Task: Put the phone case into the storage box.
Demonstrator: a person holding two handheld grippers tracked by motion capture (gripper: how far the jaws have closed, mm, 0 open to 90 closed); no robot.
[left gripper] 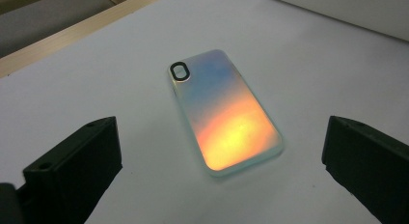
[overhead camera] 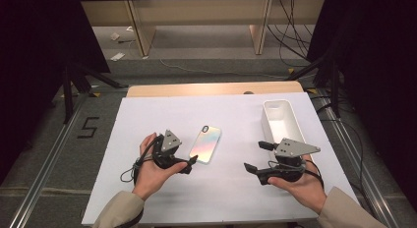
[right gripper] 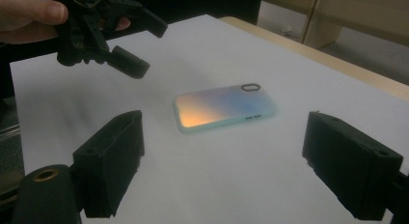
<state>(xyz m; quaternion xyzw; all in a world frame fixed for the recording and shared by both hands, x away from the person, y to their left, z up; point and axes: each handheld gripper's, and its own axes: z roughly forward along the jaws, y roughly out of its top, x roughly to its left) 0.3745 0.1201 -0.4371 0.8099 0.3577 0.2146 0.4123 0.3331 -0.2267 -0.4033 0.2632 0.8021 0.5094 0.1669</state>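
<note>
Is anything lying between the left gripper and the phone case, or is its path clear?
Nothing visible blocks it: only bare white sheet lies between the open left gripper and the phone case, which lies flat, untouched.

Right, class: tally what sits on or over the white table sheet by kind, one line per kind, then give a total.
Phone case, iridescent, lying flat: 1
White bin, open-topped: 1
Hand-held grippers, the left gripper and the right gripper, both with jaws open: 2
Total: 4
</note>
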